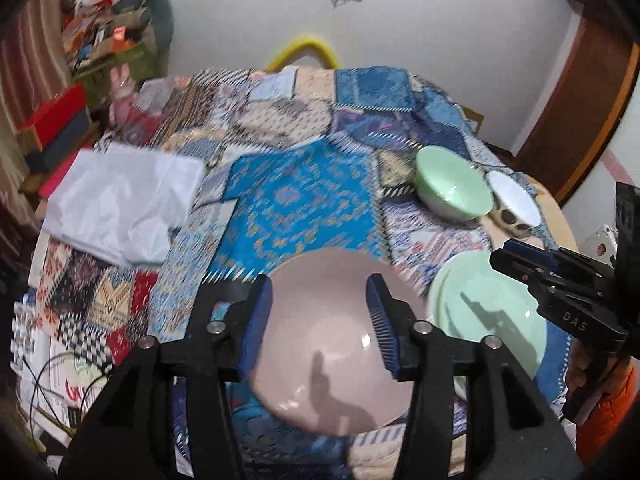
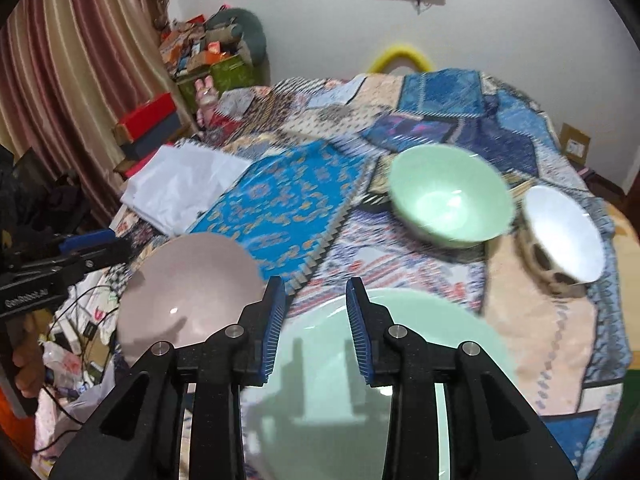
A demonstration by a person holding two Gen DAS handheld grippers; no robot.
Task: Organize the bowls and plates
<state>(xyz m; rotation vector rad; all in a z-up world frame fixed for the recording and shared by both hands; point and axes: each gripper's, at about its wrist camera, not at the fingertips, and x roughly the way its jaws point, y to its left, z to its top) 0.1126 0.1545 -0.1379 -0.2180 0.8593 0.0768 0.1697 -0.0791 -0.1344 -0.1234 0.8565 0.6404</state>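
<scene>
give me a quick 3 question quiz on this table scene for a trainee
1. True or false: the left gripper is clamped on the pink plate.
2. Which dish lies nearest the white bowl? A) green bowl B) pink plate C) green plate
3. Fill in: the folded white cloth lies on the patchwork ____.

Key:
1. False: its jaws stand apart above the plate, with nothing between the pads.
2. A
3. Tablecloth
</scene>
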